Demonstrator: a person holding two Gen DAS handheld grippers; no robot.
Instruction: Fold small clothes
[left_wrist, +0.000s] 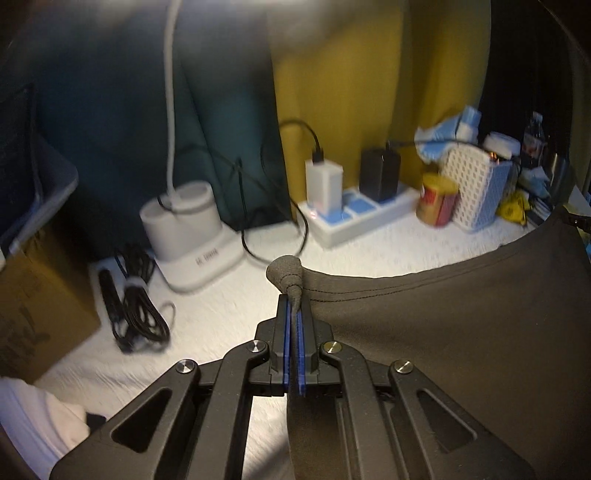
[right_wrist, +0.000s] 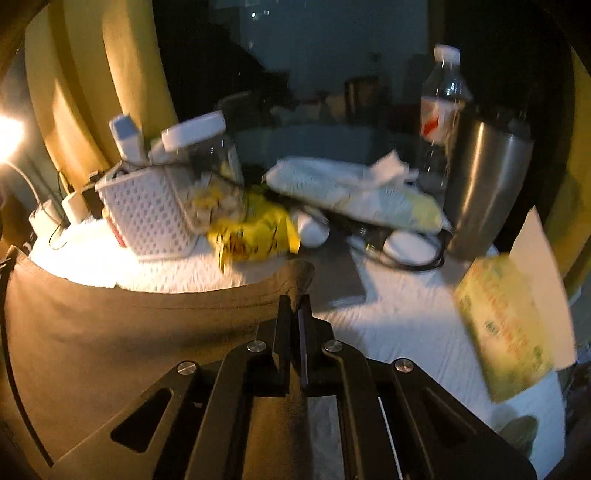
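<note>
Dark grey-brown cotton garment (left_wrist: 461, 332), stretched by its hemmed top edge above the white-covered table (left_wrist: 221, 314), ready for folding. Left hand-held gripper (left_wrist: 294, 314) clamped on one corner, right hand-held gripper (right_wrist: 295, 310) on the other. Clutter along the far table edge.

One dark brown cloth garment (left_wrist: 461, 332). Two black claws: the left claw (left_wrist: 294, 306) and the right claw (right_wrist: 294, 306). Two chargers, one white (left_wrist: 324, 182) and one black (left_wrist: 380, 173), on one white-and-blue power strip (left_wrist: 354, 218). One white perforated plastic basket (right_wrist: 147, 218). One clear plastic water bottle (right_wrist: 441, 107). One steel tumbler (right_wrist: 487, 188). Perhaps two yellow packets (right_wrist: 255, 229), too blurred to be sure.
</note>
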